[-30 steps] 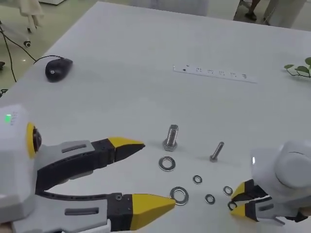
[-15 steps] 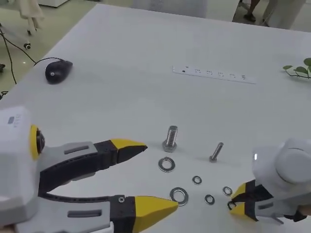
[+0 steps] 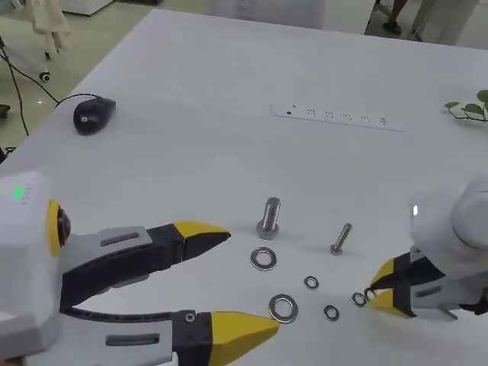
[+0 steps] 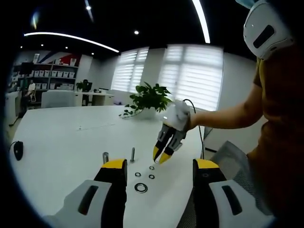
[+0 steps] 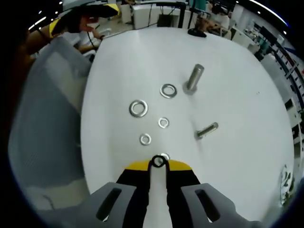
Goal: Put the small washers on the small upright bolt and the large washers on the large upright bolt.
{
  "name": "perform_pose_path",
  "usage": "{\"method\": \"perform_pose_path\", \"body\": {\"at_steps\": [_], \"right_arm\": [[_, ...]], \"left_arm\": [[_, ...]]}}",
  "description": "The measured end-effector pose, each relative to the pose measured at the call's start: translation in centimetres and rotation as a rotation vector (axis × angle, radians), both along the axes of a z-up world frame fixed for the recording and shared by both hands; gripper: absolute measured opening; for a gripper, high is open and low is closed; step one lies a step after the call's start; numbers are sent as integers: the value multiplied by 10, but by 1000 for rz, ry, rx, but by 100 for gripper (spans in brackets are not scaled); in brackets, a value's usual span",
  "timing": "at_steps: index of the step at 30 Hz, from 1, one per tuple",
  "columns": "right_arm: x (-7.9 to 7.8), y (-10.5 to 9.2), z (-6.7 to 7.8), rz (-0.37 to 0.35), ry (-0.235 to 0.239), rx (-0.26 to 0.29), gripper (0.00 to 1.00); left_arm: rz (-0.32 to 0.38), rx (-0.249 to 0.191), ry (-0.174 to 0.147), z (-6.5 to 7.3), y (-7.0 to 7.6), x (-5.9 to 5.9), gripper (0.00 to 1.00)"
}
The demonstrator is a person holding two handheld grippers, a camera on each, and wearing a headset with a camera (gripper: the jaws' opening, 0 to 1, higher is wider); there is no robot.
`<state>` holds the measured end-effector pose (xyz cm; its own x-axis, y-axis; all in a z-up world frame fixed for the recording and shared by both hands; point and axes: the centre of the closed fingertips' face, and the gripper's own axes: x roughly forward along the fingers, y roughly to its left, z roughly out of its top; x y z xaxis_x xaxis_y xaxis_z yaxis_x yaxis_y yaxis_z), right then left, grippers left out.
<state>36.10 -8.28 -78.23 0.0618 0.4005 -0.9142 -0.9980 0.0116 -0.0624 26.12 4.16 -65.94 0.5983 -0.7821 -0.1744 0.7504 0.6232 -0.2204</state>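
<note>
My right gripper [image 5: 157, 165] has its jaws pinched shut on a small washer [image 5: 157, 162], held on edge at the very tips. In the right gripper view a second small washer [image 5: 165, 156] lies flat just past the tips, at 1 o'clock. Going outward from there, a third small washer [image 5: 145, 139] sits at 11 o'clock and a fourth small washer [image 5: 163, 122] at 12. The small bolt [image 5: 206, 130] is at 2 o'clock, apart from all the washers. I read it as leaning here, though from the left gripper view it looks upright.

Farther out, the near large washer [image 5: 138, 108] lies at 11 o'clock and the far large washer [image 5: 168, 90] at 12. The large bolt [image 5: 194, 78] stands on its head just beside the far one, at 1 o'clock.

My left gripper [image 3: 252, 280] hangs at 7 o'clock in the head view, its jaws spread wide with nothing between them and pointing toward the large washers.

On the white table [image 3: 191, 160] beyond the bolts, a computer mouse [image 3: 94, 114] rests at 10 o'clock. A power strip [image 3: 335, 117] lies at 12 and a leafy plant [image 3: 469, 108] at 2.
</note>
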Motion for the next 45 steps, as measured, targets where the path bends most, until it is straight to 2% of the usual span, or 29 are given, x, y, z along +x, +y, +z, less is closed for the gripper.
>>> {"method": "perform_pose_path", "body": {"at_steps": [3,5,8,13,24,32,45], "right_arm": [[14,5,14,5,-39,6,12],[23,11,24,8,-50,16,12],[32,16,30,23,-76,6,12],[43,24,37,41,-88,3,12],[61,34,36,77,-94,-22,12],[62,38,29,91,-72,-38,12],[63,40,22,111,-66,-60,12]], "left_arm": [[-1,-1,-4,1,0,1,55],[-1,-2,-7,2,0,2,55],[0,-4,-9,3,0,2,55],[3,-4,-7,3,2,2,55],[4,-5,-5,3,4,5,55],[10,-8,-2,2,6,5,55],[18,-11,2,0,9,6,55]]}}
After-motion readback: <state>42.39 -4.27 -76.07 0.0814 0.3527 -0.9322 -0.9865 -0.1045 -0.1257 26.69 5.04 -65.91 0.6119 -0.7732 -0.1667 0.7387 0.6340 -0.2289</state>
